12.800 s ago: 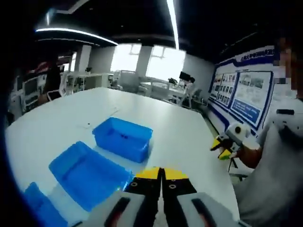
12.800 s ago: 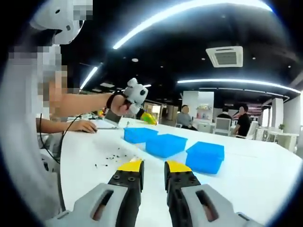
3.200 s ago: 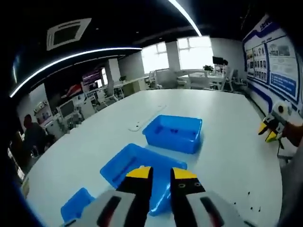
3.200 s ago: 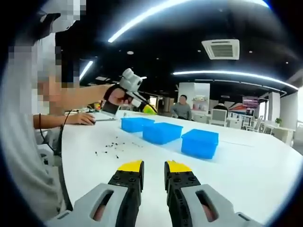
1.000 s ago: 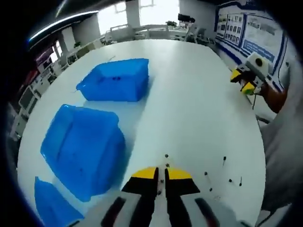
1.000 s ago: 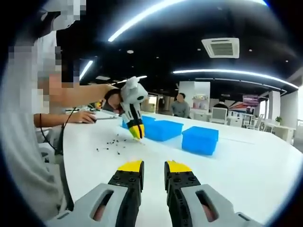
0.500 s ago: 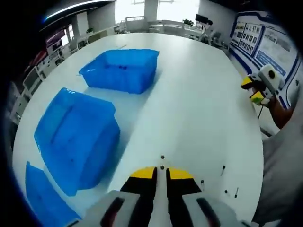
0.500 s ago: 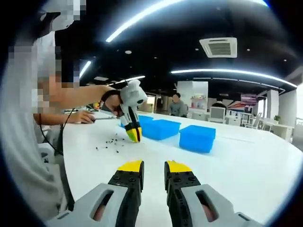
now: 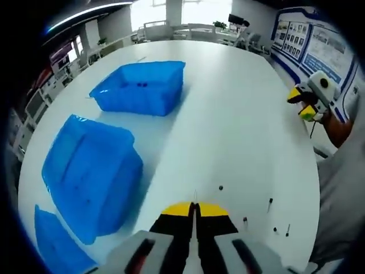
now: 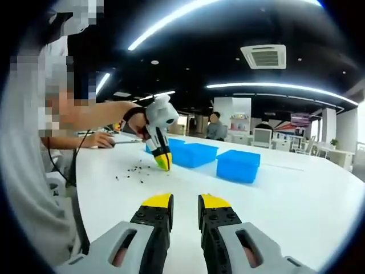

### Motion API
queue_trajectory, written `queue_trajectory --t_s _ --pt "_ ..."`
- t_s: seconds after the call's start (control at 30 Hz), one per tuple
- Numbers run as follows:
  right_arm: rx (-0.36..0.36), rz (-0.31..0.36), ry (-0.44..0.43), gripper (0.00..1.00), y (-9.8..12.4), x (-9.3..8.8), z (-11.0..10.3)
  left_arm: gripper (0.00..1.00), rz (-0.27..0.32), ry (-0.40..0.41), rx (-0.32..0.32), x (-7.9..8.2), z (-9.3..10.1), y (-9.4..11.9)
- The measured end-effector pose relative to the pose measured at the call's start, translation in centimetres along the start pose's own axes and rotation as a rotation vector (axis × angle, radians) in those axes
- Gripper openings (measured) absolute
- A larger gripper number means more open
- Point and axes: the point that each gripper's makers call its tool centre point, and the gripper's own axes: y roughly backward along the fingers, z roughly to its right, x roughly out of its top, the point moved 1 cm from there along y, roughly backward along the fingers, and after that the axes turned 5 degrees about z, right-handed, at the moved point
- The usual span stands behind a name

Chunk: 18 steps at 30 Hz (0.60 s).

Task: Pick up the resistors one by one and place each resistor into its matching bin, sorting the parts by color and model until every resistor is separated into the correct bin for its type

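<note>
Blue bins [image 9: 140, 85] beside closed left tool [image 9: 194, 210]

Glossy blue plastic bins [image 9: 142, 85], smooth white table [image 9: 239, 131]

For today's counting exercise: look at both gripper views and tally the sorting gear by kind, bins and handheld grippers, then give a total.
Blue bins: 3
Grippers: 2, left gripper, right gripper
Total: 5
</note>
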Motion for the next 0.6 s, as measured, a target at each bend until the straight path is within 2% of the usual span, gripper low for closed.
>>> queue_trajectory --t_s 0.13,0.23,0.33,0.4,0.43,0.47,0.53,0.6 --pt "-0.005 0.0 -0.003 0.2 0.1 -0.1 0.2 0.04 0.045 0.001 -0.011 0.5 0.1 0.5" --pt "-0.004 0.001 -0.004 0.2 0.1 -0.1 0.2 0.04 0.13 0.021 -0.06 1.9 0.7 1.4" --pt "0.0 0.001 -0.003 0.2 0.0 -0.1 0.2 0.04 0.146 0.019 -0.054 2.1 0.4 2.2" --pt "0.003 0.003 -0.002 0.2 0.0 -0.1 0.2 0.04 0.129 0.0 -0.005 1.8 -0.7 2.6" --pt "0.003 0.003 -0.002 0.2 -0.1 -0.1 0.2 0.04 0.098 -0.019 0.007 1.2 -0.9 2.5" --pt "0.003 0.003 -0.003 0.2 -0.1 -0.1 0.2 0.06 0.07 -0.007 -0.008 0.7 -0.6 2.2" --pt "0.004 0.003 -0.002 0.2 -0.1 -0.1 0.2 0.1 0.06 -0.014 -0.009 0.6 -0.4 1.7" --pt "0.003 0.003 -0.004 0.2 -0.1 -0.2 0.3 0.1 0.025 -0.03 -0.012 0.2 0.0 1.2"
